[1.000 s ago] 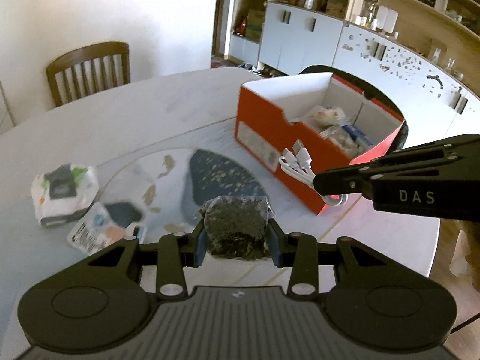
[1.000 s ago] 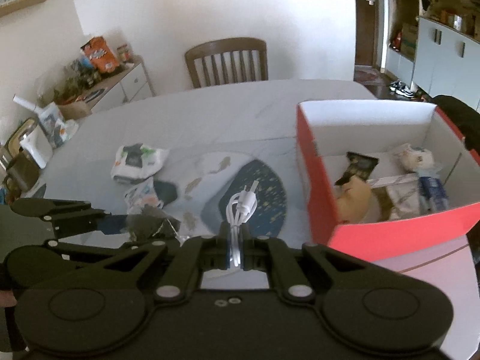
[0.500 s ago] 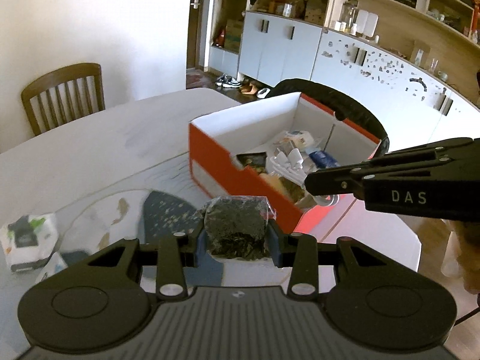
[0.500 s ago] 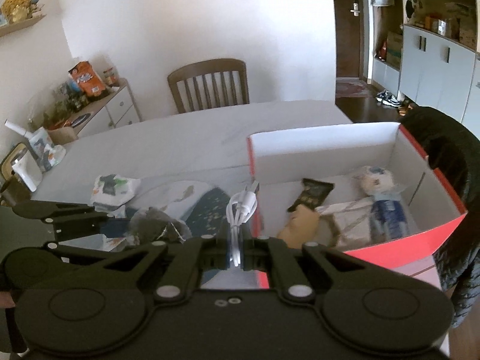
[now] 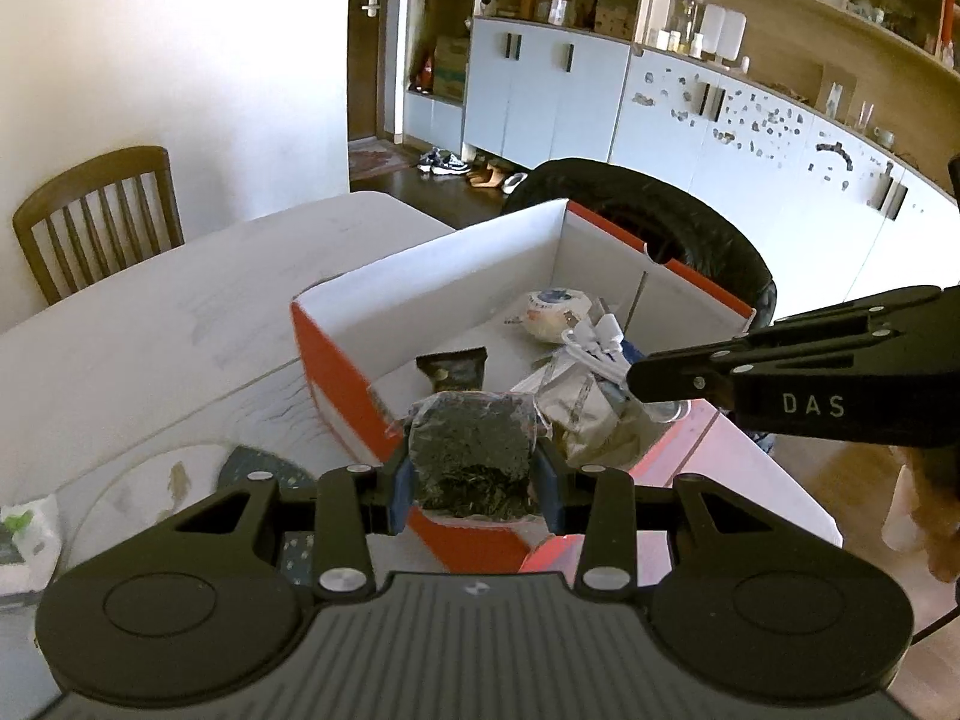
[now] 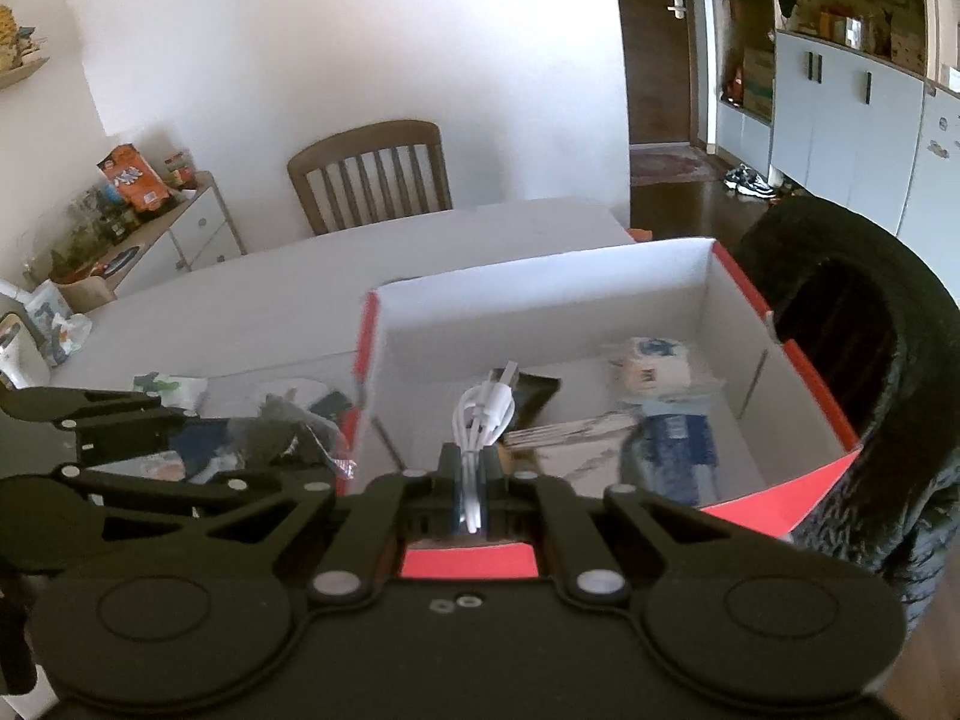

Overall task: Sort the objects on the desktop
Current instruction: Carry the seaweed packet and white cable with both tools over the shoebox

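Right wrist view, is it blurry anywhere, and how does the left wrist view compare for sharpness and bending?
Right wrist view: the box and the items inside are smeared, while the cable in the right gripper stays crisp. Left wrist view: sharper overall, the dark packet in the left gripper is clear; both views bow straight cabinet and table edges, fisheye style.

Box point(image 5: 336, 360) red-orange outside, white inside; cable point(image 6: 483, 414) white; packet point(image 5: 474, 450) clear, dark green contents; chair point(image 6: 372, 174) brown.

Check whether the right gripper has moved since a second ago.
Yes. The right gripper, holding the white cable, moved from over the table to over the red box.
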{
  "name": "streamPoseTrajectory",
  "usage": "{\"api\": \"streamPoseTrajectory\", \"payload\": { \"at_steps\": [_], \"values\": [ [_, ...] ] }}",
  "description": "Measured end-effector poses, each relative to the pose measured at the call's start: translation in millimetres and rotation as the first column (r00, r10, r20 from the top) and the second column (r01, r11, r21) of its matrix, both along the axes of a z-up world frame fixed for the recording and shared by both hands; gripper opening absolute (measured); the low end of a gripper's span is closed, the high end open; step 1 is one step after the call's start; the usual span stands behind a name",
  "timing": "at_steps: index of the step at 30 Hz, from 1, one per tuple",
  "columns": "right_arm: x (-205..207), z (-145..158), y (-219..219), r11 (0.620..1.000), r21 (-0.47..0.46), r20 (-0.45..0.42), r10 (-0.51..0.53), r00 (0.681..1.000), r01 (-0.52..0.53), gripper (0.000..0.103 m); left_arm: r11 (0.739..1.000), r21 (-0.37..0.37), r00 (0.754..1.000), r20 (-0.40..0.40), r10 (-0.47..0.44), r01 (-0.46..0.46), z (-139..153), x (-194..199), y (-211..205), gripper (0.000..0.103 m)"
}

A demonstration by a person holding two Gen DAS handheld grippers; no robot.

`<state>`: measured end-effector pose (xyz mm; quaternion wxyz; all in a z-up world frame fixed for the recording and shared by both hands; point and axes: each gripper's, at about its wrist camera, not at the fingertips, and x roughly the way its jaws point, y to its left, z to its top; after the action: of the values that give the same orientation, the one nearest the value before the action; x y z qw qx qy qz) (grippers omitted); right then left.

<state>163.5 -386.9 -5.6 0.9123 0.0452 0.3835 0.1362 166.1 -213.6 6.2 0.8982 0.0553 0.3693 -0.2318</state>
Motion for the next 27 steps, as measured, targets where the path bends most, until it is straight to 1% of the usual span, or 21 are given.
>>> {"api": "streamPoseTrajectory", "payload": {
  "at_steps": [7, 13, 20, 27],
  "values": [
    [22.1, -3.4, -23.1, 1.000, -0.018, -0.005, 0.003, 1.000, -0.003, 0.005, 1.000, 0.027, 1.000, -0.021, 0.000, 0.001, -7.1, 26.3, -23.6, 0.039],
    [41.5, -9.9, -35.3, 1.000, -0.022, -0.021, 0.021, 1.000, -0.021, 0.005, 0.997, 0.072, 0.999, -0.032, -0.011, 0.014, -14.7, 50.8, -43.9, 0.039],
    [65.9, -21.5, -40.5, 0.999, -0.017, -0.062, 0.049, 0.997, -0.050, 0.005, 0.993, 0.118, 0.997, -0.072, 0.011, -0.003, -30.7, 83.9, -56.5, 0.039],
    [90.5, -32.5, -37.1, 0.996, -0.041, -0.084, 0.079, 0.993, -0.083, 0.005, 0.988, 0.154, 0.994, -0.106, 0.019, -0.002, -37.9, 110.6, -63.3, 0.039]
  ]
}}
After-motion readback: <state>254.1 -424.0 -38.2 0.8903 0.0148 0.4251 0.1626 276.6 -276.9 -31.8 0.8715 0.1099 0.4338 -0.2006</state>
